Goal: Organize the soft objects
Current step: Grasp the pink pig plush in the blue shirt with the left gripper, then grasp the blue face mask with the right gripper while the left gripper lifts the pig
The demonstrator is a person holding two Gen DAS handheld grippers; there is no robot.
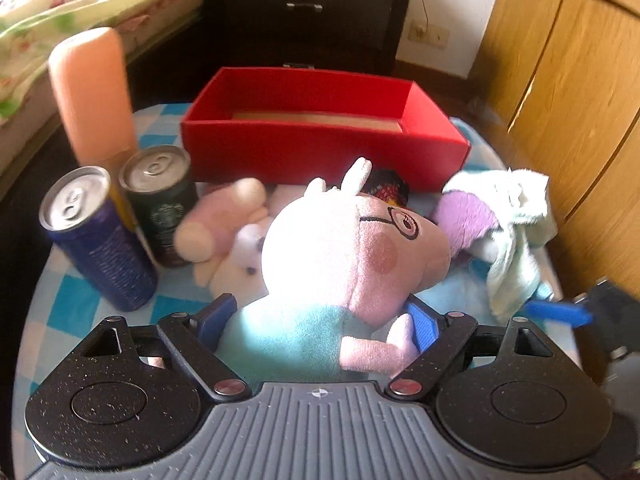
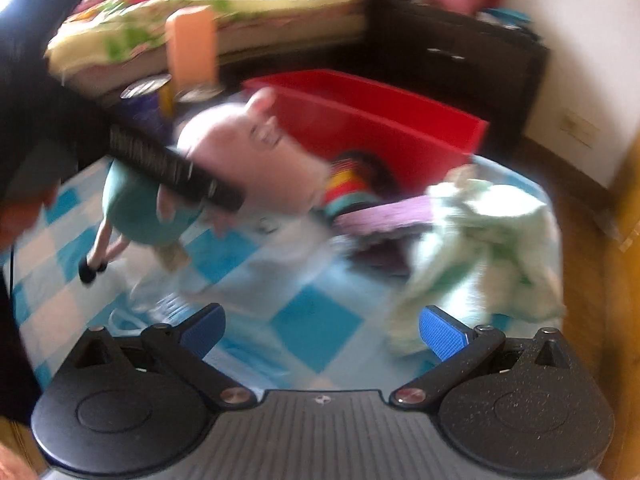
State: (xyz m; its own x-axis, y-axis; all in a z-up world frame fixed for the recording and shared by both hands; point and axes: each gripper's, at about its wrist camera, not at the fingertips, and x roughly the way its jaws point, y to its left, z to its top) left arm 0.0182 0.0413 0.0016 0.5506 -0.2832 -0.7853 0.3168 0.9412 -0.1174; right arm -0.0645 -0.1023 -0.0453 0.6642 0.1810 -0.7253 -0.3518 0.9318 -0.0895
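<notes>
Left gripper [image 1: 320,316]: jaws clamped on pink pig plush toy in teal shirt [image 1: 344,248], before open red cardboard box [image 1: 320,140]; right gripper [image 2: 322,330]: jaws apart, nothing held

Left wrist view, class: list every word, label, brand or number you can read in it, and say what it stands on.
No text reads clearly.
Dark can: round green Starbucks-style logo; its lettering is too blurred to quote.
Blue can: textured print, unreadable.
Orange bottle: no text visible.
Red box: plain, no text.
Pig plush: no text, only stitched glasses.
</notes>
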